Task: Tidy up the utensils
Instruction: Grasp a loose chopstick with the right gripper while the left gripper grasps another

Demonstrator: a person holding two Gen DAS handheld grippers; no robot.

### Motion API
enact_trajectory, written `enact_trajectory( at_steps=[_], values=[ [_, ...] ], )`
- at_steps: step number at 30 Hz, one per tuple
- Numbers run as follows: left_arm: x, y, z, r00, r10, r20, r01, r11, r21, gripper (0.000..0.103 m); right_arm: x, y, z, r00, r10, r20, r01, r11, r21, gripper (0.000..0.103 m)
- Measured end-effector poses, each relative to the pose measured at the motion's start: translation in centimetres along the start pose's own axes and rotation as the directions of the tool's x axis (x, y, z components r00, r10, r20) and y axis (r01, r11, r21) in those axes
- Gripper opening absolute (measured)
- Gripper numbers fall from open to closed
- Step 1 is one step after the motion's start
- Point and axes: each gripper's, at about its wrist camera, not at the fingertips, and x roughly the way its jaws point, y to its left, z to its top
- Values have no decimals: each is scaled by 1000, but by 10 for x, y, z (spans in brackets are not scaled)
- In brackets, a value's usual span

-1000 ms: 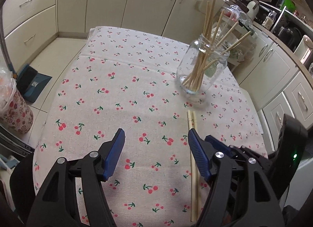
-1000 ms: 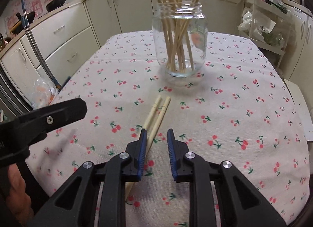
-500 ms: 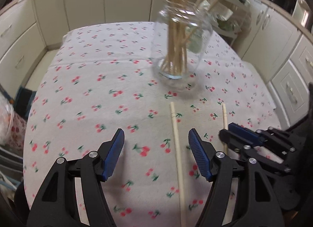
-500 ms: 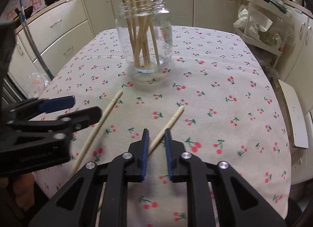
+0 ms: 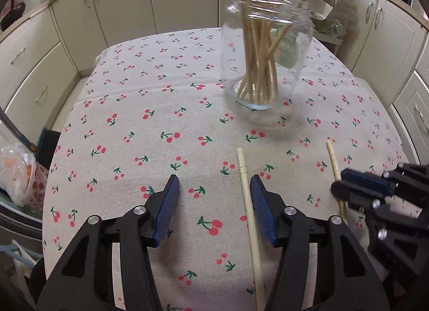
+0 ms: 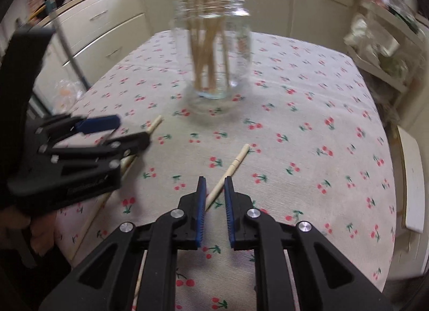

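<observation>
Left gripper (image 5: 214,198), jaws closing, straddles one chopstick (image 5: 250,219) short of the jar (image 5: 265,53); we note no contact. Right gripper (image 6: 215,197) stands narrow around another chopstick (image 6: 230,171); we judge either could roll free.

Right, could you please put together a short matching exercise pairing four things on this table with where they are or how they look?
Things:
1. glass jar
2. bundle of chopsticks
3. right gripper
4. tablecloth

Descriptions:
A. printed with red cherries
B. astride a loose chopstick that lies on the cloth
C. clear, standing upright on the cloth
D. leaning inside the jar, tops sticking out

Pairs: 1-C, 2-D, 3-B, 4-A
</observation>
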Motion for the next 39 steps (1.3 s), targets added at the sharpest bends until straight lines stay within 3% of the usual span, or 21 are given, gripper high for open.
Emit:
enact_trajectory(
  at_steps=[3,5,9,15,21,23,25,27,34,36,39],
  values=[
    [-1,-6,1,1000,-9,5,9,1000,9,38,0,1,0,999,-37,0,37,998,60,15],
    [-1,-12,1,1000,-19,9,19,1000,24,20,1,7,0,997,-81,8,80,995,65,15],
    [-2,-14,2,998,-56,2,56,998,23,7,2,26,-2,998,-65,10,66,997,-33,12],
    [-5,-1,-1,997,-78,-25,77,997,-6,7,-1,5,1,999,-38,-23,39,998,59,13],
    [-2,-5,3,997,-65,-28,65,998,-15,14,1,16,1,997,-65,-28,66,997,41,23],
    [-2,-9,2,999,-46,-17,46,999,2,14,2,20,0,996,-85,-22,85,996,13,9],
    [-3,-11,2,999,-42,-9,43,999,12,12,2,21,1,997,-77,-26,78,997,9,6],
    [-4,-12,1,999,-52,-14,53,998,23,7,1,20,1,997,-74,-34,74,997,3,6],
    [-5,-13,0,999,-31,-18,32,999,25,8,3,17,4,995,-83,-51,84,996,18,7],
    [-5,-14,-1,1000,-19,-11,19,999,31,11,4,18,4,995,-88,-47,89,996,15,7],
    [-5,-11,-2,1000,7,1,-7,1000,17,27,6,19,5,995,-96,-38,96,995,8,7]
  ],
)
